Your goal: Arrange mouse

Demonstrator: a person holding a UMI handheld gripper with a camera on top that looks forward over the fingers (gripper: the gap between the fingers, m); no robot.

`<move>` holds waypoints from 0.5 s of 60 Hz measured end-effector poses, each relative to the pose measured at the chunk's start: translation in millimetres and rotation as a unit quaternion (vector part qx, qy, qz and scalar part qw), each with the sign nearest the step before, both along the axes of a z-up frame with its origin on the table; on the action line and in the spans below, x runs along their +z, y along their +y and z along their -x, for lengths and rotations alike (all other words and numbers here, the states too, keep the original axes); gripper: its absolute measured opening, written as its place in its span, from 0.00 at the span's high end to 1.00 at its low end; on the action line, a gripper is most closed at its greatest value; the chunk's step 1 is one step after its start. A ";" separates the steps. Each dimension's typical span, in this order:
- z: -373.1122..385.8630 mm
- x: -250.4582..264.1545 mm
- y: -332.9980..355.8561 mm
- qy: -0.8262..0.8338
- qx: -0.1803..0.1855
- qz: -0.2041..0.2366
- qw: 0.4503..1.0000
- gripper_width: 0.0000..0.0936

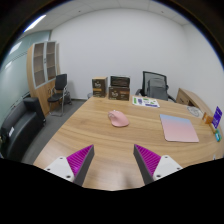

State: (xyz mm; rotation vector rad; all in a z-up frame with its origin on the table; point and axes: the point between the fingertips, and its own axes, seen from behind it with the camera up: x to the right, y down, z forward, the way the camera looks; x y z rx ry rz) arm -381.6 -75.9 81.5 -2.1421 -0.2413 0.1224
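Gripper view: the gripper hangs over the near edge of a wooden table, its two fingers spread wide with bare tabletop showing in the gap between them. Nothing is held. The purple pads face inward on each finger, and the white finger bodies below them are cut off by the view's lower border.

The mouse, pink, lies on the table well beyond the fingers, roughly in line with the gap and slightly toward the right finger. It rests by itself, apart from everything else. To its right, well apart from it, a pink mouse pad lies flat near the table's right side.

Past the pad, at the table's far right edge, stand a few small items, one purple and one teal; they are too small to name. On the far end of the table sits a pale object, perhaps a box or a stack of papers; its contents cannot be made out.

Against the back wall stand two brown cardboard boxes, side by side; whether they are open or closed is not clear. A shelving unit stands at the left wall, its compartments too dim to read. A black office chair sits behind the table, another chair by the shelves, and a dark seat at the near left, partly cut off.
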 end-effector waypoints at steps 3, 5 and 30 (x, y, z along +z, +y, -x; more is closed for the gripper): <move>6.5 -6.5 21.5 0.004 -0.001 0.001 1.000 0.10; 8.2 -9.9 37.9 0.008 0.000 0.001 1.000 0.10; 15.2 -76.1 215.5 0.000 0.053 0.037 0.998 0.12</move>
